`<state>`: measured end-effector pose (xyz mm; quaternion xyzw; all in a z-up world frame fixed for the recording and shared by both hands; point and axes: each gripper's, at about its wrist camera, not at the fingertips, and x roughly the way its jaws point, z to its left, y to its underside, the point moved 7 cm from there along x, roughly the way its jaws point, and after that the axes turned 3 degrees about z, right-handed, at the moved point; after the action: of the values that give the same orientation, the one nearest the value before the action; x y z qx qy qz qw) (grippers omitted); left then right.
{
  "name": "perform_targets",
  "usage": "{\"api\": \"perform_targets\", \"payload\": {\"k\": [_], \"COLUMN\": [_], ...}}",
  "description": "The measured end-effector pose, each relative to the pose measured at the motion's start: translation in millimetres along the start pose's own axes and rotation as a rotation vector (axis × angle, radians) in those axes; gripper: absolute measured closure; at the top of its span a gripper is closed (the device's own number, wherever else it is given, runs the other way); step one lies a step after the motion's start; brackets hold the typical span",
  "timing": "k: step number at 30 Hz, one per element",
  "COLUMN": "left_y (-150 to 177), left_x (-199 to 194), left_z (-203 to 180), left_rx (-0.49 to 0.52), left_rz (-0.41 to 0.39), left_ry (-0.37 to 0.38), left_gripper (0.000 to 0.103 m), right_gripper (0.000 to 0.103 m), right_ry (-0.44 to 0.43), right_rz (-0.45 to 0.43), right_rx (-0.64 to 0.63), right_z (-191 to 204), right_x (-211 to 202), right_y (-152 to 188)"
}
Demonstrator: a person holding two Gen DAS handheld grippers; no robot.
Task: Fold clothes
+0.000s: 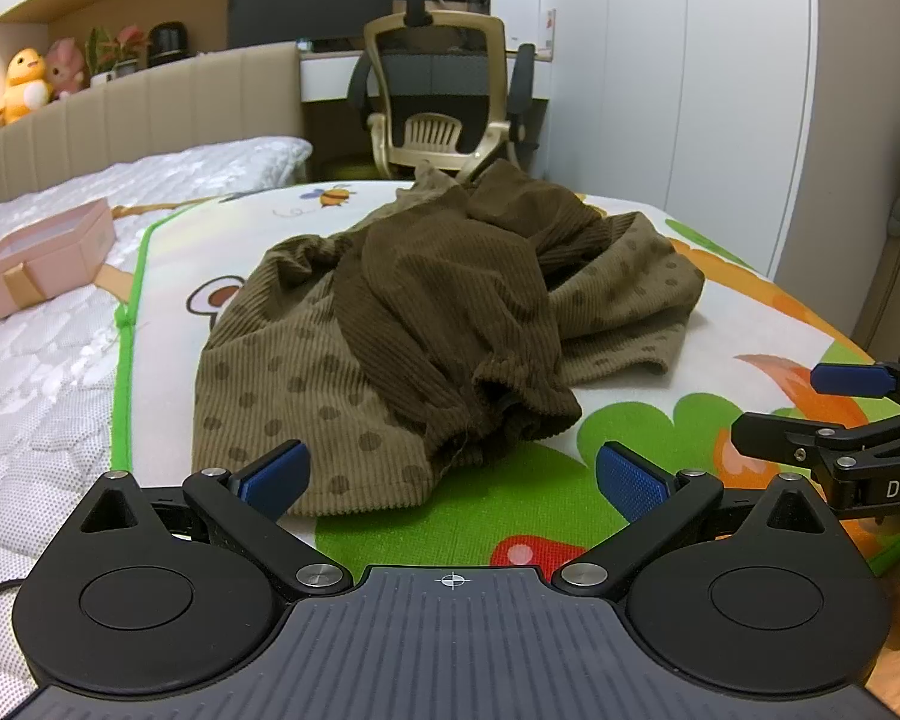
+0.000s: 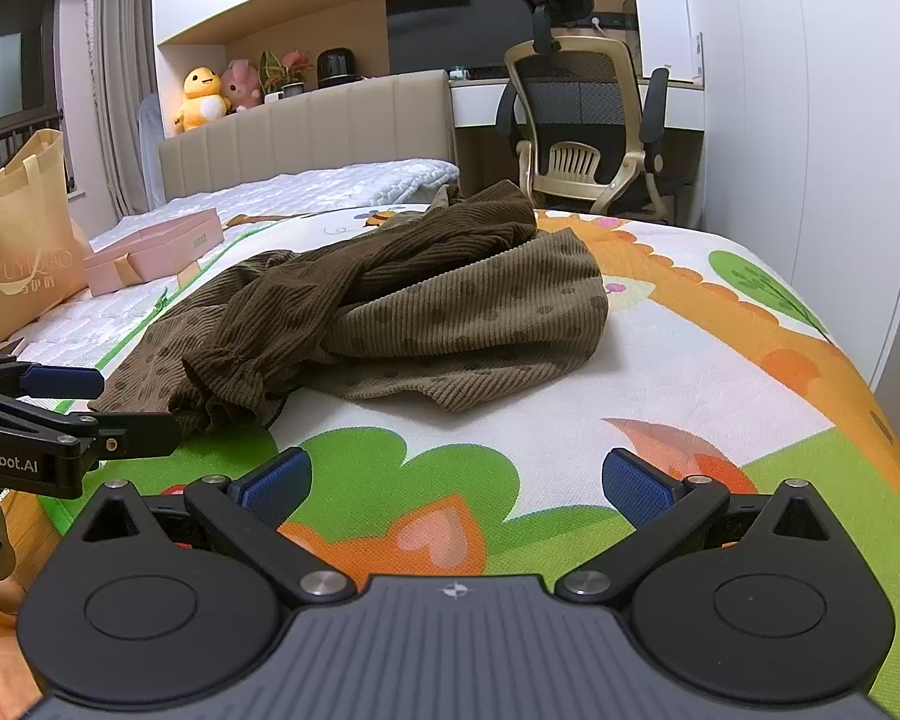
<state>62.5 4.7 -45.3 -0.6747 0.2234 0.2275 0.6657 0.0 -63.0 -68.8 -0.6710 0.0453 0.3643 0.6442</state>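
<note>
The brown garment [image 1: 426, 324] lies crumpled on the cartoon play mat [image 1: 546, 516] covering the bed, directly ahead of your left tongs [image 1: 453, 480] and ahead-left of your right tongs [image 2: 456, 486]. Its near hem sits just beyond the left tongs' left pad [image 1: 279, 474]. Both tongs stand wide apart, holding nothing and touching nothing. A pink box [image 2: 156, 255] rests well beyond the garment's left side.

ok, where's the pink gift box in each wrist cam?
Left wrist: pink gift box at the left edge, on the white quilt beside the play mat.
Right wrist: pink gift box left of centre, next to the beige tote bag.
Shared landmark: the crumpled brown garment.
</note>
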Motion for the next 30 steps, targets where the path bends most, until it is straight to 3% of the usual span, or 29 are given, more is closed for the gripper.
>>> {"api": "perform_targets", "payload": {"k": [26,30], "left_y": [1,-14], "left_x": [3,6], "left_z": [2,7], "left_rx": [-0.01,-0.011], "left_rz": [0.017,0.027], "left_ry": [0.0,0.037], "left_gripper": [0.0,0.0], "right_gripper": [0.0,0.0], "right_ry": [-0.028,-0.055], "right_rz": [0.018,0.044], "right_rx": [0.007,0.052], "right_z": [-1,-14], "right_x": [2,9], "right_y": [-2,-12]}}
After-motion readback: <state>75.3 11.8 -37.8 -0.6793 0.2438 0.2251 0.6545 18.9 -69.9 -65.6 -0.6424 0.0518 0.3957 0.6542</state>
